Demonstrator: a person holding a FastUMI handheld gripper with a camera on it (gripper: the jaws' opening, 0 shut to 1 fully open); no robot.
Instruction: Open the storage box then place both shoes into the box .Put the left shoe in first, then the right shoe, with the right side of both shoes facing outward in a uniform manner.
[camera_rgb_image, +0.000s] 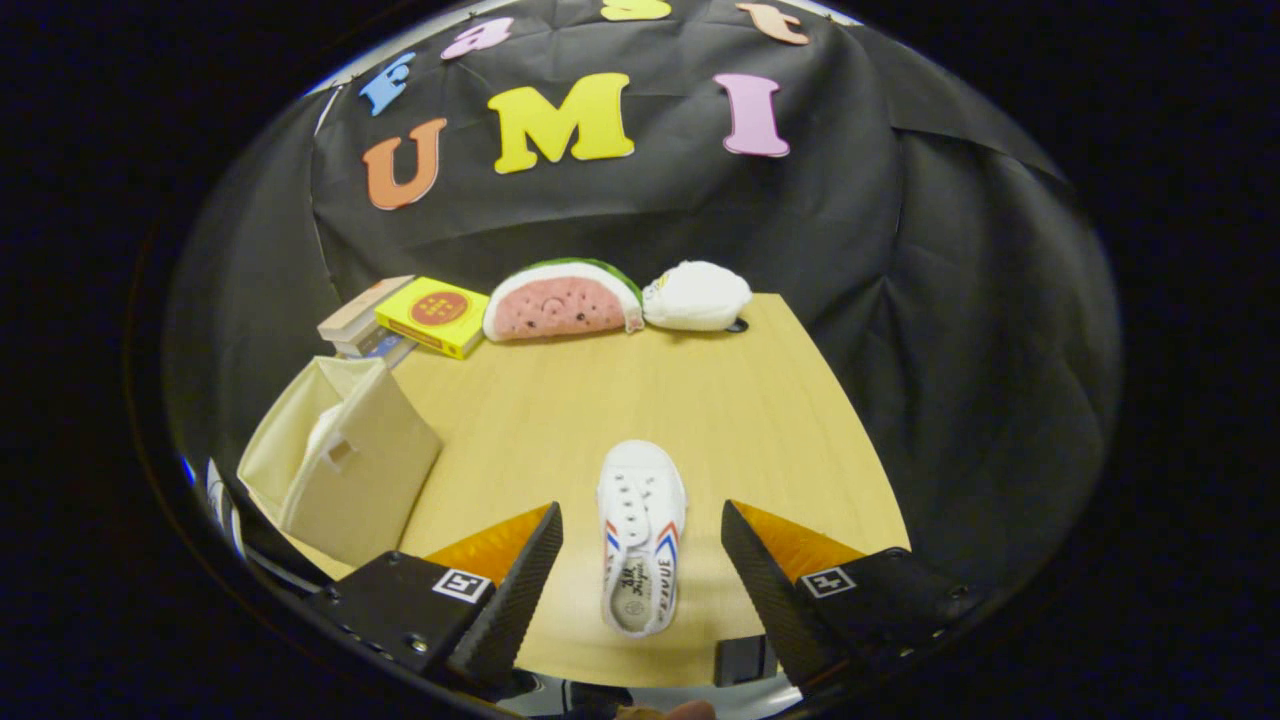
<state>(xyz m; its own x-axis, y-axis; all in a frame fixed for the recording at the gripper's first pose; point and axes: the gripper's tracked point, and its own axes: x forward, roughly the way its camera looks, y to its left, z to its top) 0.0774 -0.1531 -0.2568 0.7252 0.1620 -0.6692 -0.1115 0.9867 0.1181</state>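
My fingers (641, 520) are spread wide and grasp nothing, hanging above a white shoe (641, 548) that lies on the wooden desk (620, 400) between them, touching neither, toe pointing away from me. The cream fabric storage box (335, 455) sits off to my left at the desk's edge, its flap leaning. Beyond the shoe, at the desk's far edge, stand a yellow box (435, 315) on a stack of books (360, 322), a watermelon-slice plush (562, 300) and a white plush (697, 296).

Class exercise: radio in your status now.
Gripper open, fingers astride the white shoe. Storage box open, beside it. Nothing between.
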